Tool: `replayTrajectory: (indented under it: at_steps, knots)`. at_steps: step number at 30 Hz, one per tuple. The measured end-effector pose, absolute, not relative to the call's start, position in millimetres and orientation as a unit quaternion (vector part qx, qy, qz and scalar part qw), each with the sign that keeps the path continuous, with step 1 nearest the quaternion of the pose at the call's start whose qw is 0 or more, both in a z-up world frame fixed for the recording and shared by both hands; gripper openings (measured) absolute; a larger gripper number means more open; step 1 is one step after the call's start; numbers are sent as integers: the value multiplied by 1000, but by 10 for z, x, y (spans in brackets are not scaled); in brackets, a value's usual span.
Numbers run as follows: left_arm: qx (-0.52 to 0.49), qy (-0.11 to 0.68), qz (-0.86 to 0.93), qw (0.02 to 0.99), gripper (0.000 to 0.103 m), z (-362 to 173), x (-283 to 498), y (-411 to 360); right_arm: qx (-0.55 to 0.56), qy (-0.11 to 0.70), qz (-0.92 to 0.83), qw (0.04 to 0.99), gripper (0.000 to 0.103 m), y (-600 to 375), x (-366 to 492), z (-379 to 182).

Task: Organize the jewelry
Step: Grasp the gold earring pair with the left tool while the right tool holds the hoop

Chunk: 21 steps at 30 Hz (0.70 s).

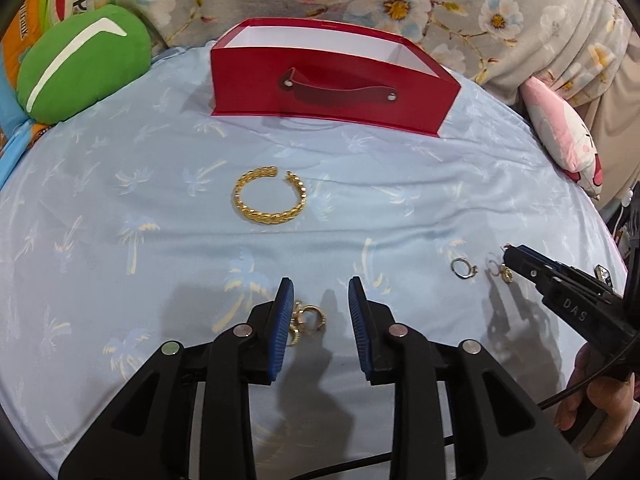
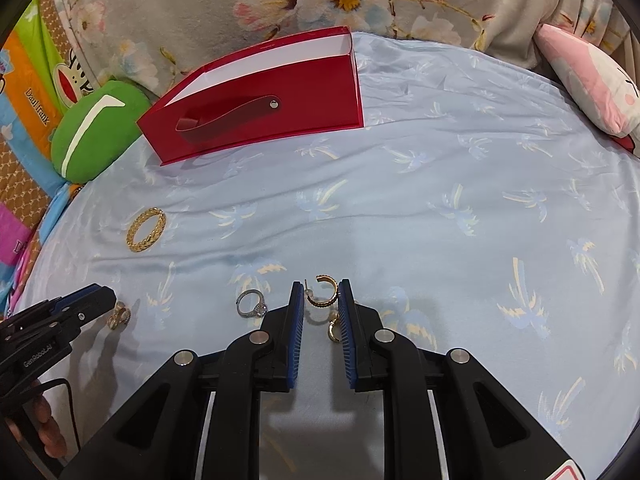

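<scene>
A red open box (image 1: pixel 332 92) stands at the back of the blue bedsheet; it also shows in the right wrist view (image 2: pixel 264 112). A gold braided bangle (image 1: pixel 269 196) lies in front of it, also in the right wrist view (image 2: pixel 146 230). My left gripper (image 1: pixel 320 308) is open, low over small gold hoop earrings (image 1: pixel 306 320). My right gripper (image 2: pixel 322 300) is open around a gold half-hoop earring (image 2: pixel 322 292), with a second gold earring (image 2: pixel 334 330) by its right finger. A silver ring (image 2: pixel 252 304) lies just left of it, also in the left wrist view (image 1: pixel 463 269).
A green plush cushion (image 1: pixel 80 64) lies at the back left. A pink and white plush toy (image 1: pixel 568 132) lies at the right. A floral quilt (image 1: pixel 440 4) is bunched behind the box. The sheet (image 2: pixel 440 208) is soft and wrinkled.
</scene>
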<state>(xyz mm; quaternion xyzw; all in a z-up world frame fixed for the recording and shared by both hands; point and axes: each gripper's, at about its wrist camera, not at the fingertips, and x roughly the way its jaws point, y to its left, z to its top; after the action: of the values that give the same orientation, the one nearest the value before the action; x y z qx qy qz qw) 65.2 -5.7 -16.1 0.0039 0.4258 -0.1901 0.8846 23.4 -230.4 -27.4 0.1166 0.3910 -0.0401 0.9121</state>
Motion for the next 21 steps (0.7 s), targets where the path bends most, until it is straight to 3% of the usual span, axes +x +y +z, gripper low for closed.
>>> replayTrajectory:
  at_steps: [21]
  knots:
    - [17,447,-178,876,27,-354,642,-114,116,392,-35,912,16,-2290,189,-266]
